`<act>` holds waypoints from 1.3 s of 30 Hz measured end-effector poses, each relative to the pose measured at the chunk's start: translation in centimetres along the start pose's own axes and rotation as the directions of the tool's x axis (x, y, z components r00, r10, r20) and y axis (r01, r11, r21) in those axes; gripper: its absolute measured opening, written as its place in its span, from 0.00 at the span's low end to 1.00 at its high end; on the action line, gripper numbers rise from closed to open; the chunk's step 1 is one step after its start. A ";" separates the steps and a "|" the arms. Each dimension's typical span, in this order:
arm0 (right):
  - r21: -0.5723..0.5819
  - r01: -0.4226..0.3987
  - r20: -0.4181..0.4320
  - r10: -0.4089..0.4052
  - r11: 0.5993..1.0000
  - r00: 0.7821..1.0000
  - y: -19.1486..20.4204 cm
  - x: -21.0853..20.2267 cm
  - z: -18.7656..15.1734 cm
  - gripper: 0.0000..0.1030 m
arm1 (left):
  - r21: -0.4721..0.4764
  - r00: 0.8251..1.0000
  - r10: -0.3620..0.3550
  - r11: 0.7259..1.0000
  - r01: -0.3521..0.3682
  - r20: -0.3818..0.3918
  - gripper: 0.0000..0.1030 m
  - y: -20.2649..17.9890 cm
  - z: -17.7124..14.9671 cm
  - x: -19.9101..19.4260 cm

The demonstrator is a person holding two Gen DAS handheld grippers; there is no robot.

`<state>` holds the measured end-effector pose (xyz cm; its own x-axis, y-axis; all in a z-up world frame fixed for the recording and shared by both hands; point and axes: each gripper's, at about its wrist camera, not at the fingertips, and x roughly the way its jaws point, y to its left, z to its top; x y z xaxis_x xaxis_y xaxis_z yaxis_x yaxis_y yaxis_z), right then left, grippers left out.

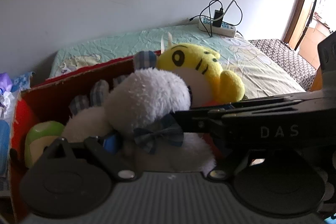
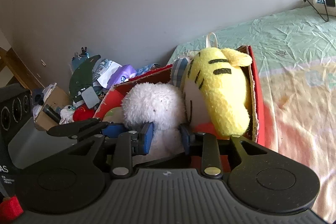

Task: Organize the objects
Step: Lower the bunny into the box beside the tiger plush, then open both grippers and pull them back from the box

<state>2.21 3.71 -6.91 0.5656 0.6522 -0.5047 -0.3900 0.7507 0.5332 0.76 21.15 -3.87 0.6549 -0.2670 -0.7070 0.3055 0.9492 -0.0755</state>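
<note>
Pale wall and a bed with a crumpled mint-green sheet [image 1: 117, 43] fill the background of the left wrist view, with a white power strip [image 1: 218, 27] and its tangle of black cables at the far right of the mattress. Near the camera sits a red cardboard box [image 1: 63, 85] holding soft toys: a fluffy white plush [image 1: 147, 96] with a dark checked bow [image 1: 161, 135] in the middle, a yellow tiger plush [image 1: 199, 64] leaning behind it to the right, and a green toy [image 1: 42, 133] low on the left. At the left gripper [image 1: 130, 140] only one blue pad shows, just beside the white plush, so I cannot tell how its jaws stand. Across the right of this view reaches the black body of the other tool, marked DAS. From the right wrist view, the same grey-white wall rises behind a heap of clutter [image 2: 88, 85] on the far left, and the sheet [image 2: 294, 35] spreads to the right. Here the red cardboard box [image 2: 255, 81] is seen end-on, the yellow tiger plush [image 2: 222, 93] lying along its right wall. In front, the right gripper [image 2: 166, 135] is clamped on the lower body of the fluffy white plush [image 2: 153, 106], a blue pad pressing into the fur on each side.
</note>
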 end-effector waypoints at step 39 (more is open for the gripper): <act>0.093 0.280 0.134 -0.290 0.956 0.948 0.4 -10.9 -3.3 0.40 | 0.136 0.970 0.237 0.964 -0.228 -0.055 0.84 -8.7 0.2 -4.9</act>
<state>-6.54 -2.69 -3.46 0.7464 0.3861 -0.5420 -0.1473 0.8901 0.4313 -4.96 14.21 0.43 0.6697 -0.0244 -0.7422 0.2390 0.9534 0.1843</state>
